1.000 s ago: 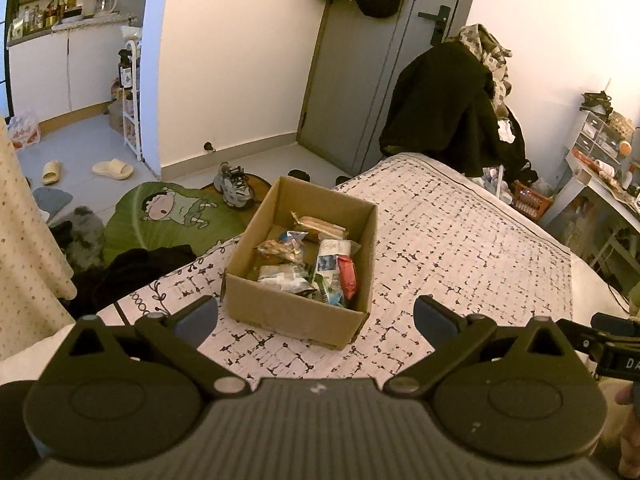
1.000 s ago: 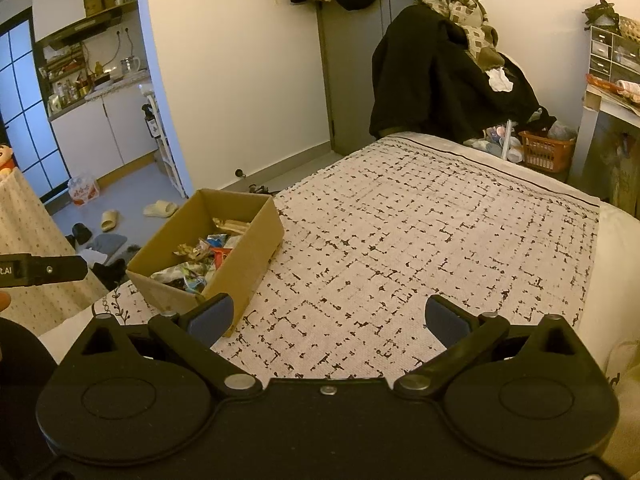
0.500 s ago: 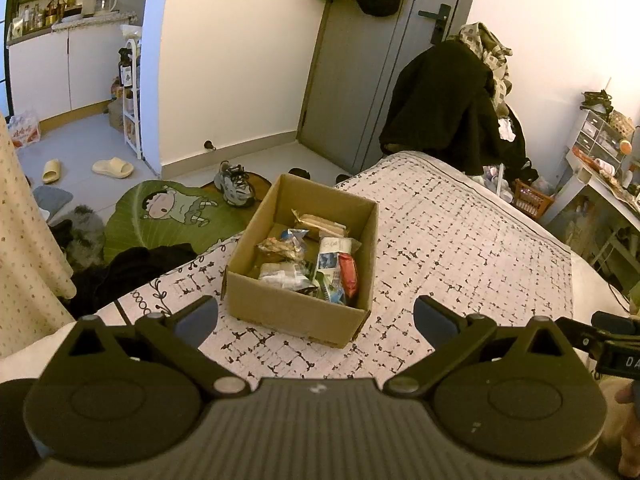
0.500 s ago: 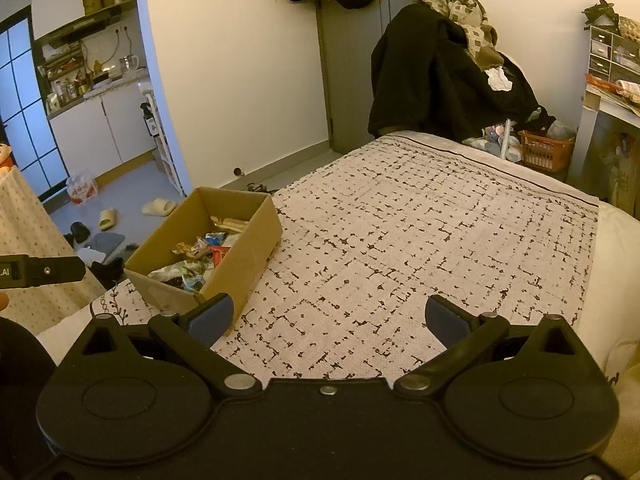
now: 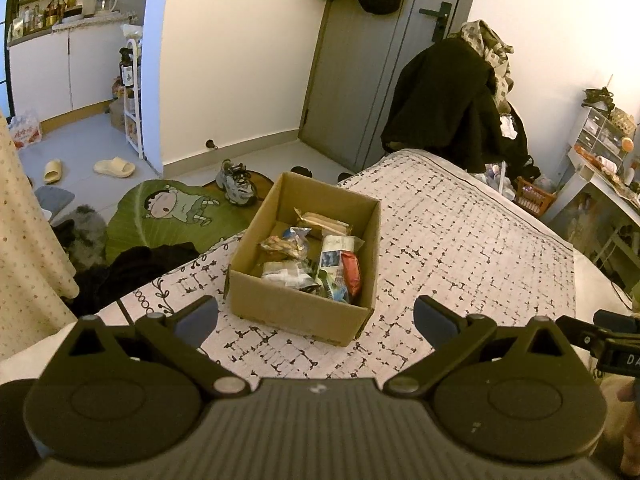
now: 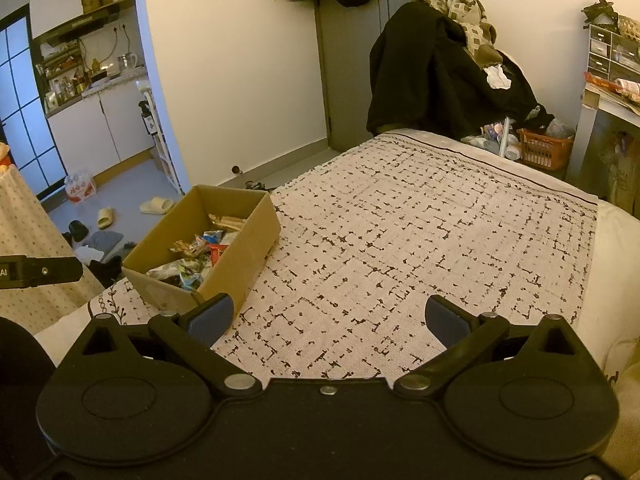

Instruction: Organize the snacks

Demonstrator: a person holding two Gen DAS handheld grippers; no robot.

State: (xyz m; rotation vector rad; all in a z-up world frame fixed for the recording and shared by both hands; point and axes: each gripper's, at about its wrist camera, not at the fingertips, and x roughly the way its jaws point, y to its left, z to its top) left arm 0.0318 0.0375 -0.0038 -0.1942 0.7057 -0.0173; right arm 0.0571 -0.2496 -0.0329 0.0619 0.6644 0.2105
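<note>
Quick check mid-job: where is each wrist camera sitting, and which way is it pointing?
Left wrist: behind the open left gripper, facing the snack box on the bed; the right gripper's tip shows at right.
Right wrist: behind the open right gripper, aimed over bare bedspread, box to its left; the left gripper's tip shows at left.
Shared: box, bed, door.

Cardboard box (image 5: 304, 312) on the bed (image 5: 460, 248), at 12 o'clock from the left tool (image 5: 316, 320) and at 10 o'clock from the right tool (image 6: 328, 320), snack packets (image 5: 316, 258) piled inside. Beyond the box at 11 o'clock, sneakers (image 5: 236, 182) and a floor mat (image 5: 160, 216) on the floor. At 1 o'clock past the bed's far end, a heap of clothes (image 5: 452, 104); door (image 5: 360, 72) behind at 12.
</note>
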